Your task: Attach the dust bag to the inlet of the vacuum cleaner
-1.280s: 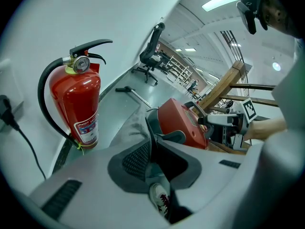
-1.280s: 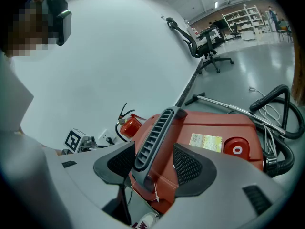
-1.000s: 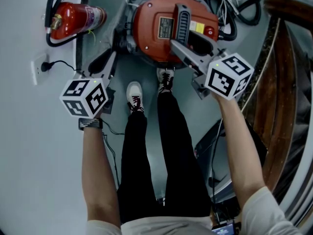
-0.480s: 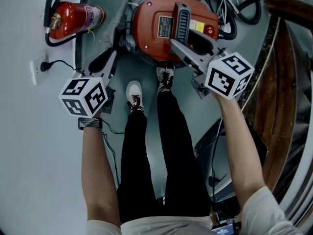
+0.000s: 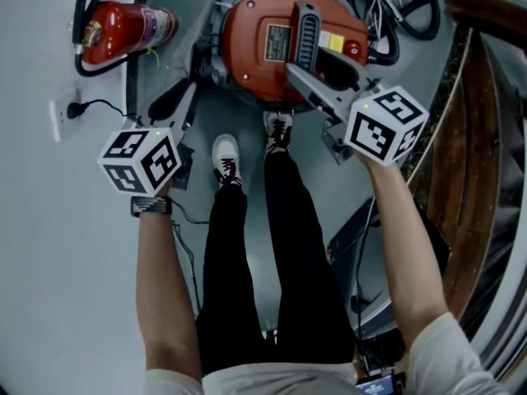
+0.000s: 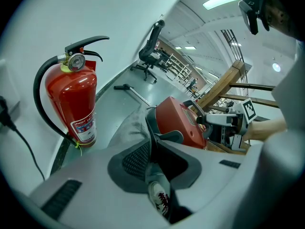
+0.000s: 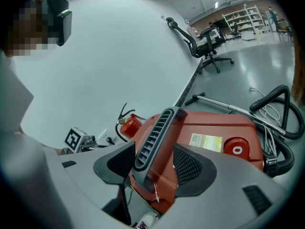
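**No real change: both grippers hold station, bag not yet at the inlet**
The bag (image 6: pixel 127 124), grey cloth, runs from the left gripper (image 6: pixel 157 151) forward to the vacuum (image 6: pixel 178 120), which lies ahead and to its right; the jaws appear clenched on the cloth's thin edge. The right gripper (image 7: pixel 155 152) stays closed around the handle (image 7: pixel 155 125) on top of the vacuum, directly ahead of it, apparently steadying the body. Over the last second only the left gripper drifts, very slightly outward; nothing else moves. The inlet is not visible in any view. Judgement: this is a holding phase and fitting has not started. An extinguisher (image 6: pixel 71 104) stands ahead-left of the left gripper.
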Demonstrator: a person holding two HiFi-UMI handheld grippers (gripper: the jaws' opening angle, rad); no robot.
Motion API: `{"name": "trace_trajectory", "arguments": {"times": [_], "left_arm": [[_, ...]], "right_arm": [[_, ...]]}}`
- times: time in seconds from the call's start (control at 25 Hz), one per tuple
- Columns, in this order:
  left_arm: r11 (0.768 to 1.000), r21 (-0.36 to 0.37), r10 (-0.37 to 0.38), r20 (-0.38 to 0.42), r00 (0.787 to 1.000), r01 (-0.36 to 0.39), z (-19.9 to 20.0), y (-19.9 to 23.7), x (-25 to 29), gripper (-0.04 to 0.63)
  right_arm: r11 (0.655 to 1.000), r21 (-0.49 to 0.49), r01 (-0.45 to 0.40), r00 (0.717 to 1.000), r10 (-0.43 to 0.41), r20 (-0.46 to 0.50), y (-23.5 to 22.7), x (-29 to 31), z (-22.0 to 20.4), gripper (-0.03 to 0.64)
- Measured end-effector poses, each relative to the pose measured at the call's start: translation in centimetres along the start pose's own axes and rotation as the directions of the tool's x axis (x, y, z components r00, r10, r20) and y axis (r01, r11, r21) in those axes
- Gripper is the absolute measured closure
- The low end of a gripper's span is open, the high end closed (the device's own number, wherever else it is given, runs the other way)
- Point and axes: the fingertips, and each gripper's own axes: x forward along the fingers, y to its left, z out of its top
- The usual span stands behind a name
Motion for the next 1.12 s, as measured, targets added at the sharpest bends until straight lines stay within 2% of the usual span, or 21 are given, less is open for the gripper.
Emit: {"name": "trace_trajectory", "arguments": {"times": [1.12], "left_arm": [[1.0,-0.02,0.0,0.0,1.0,0.0,-0.07,-0.61,0.38,0.545]], "right_arm": [[1.0,-0.003,0.0,1.0,0.0,-0.001,0.03,0.02,0.07,0.368]]}}
